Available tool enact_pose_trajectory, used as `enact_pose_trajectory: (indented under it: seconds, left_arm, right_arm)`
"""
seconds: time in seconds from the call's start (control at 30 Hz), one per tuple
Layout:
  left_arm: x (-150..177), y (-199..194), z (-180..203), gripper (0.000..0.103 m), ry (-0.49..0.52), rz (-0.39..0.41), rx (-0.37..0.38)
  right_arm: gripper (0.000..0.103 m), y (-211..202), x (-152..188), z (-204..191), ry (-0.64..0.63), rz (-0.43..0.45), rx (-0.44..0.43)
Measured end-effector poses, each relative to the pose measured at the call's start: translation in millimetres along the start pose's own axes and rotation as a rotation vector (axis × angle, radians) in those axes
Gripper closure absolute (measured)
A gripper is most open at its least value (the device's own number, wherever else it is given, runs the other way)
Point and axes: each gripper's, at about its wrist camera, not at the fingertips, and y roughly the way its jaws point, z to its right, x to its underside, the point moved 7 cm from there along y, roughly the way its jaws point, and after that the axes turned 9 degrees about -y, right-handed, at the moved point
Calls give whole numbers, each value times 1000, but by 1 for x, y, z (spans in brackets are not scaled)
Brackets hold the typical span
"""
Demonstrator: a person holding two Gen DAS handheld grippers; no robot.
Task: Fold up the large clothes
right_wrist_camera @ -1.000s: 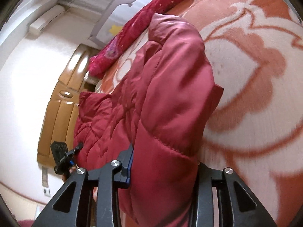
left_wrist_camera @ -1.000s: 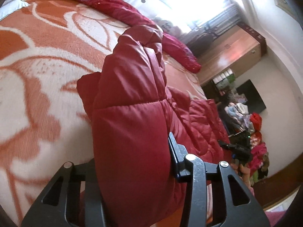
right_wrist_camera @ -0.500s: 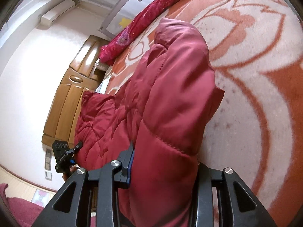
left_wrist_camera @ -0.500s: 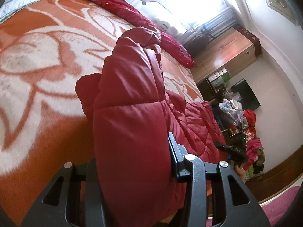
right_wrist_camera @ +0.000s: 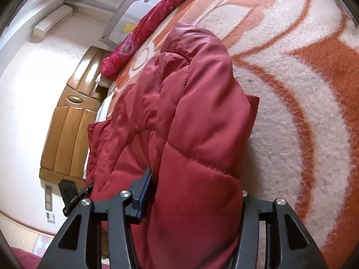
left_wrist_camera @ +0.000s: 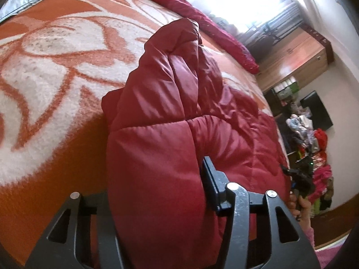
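Two thick folds of the puffy quilted crimson padded jacket (left_wrist_camera: pixel 157 157), lying on the orange-and-white floral bed blanket (left_wrist_camera: pixel 56 85), sit between the opening left tool (left_wrist_camera: pixel 157 201) and right tool (right_wrist_camera: pixel 193 192), so the springy padding may unroll off the blanket.

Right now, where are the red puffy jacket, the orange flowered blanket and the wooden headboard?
Red puffy jacket (left_wrist_camera: pixel 154 157): left wrist view, on its quilted panel between the fingers.
Orange flowered blanket (right_wrist_camera: pixel 303 94): right wrist view, on a bare white patch right of the jacket.
Wooden headboard (right_wrist_camera: pixel 67 125): right wrist view, on its middle panel.
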Motion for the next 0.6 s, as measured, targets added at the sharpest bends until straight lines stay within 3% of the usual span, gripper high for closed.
enact_pose_trajectory:
  seconds: [0.1,0.2,0.33,0.47,0.6]
  left_arm:
    - [0,3,1,48,10,21,-32]
    - [0,4,2,41,40,35,-93]
    - [-2,-1,0,24,42,47,-147]
    - [-5,-17,-1,23,35,90,-168]
    - [-11,-44,-2,23,45,202,-279]
  right_arm:
    - [49,4,-2,2,6,7,20]
    - [41,4,1,3,11,4,51]
    - [32,3,2,-2,-3,13,92]
    - [30,2,2,-7,-15,23,133]
    - [27,0,1,-11,-39,37,185]
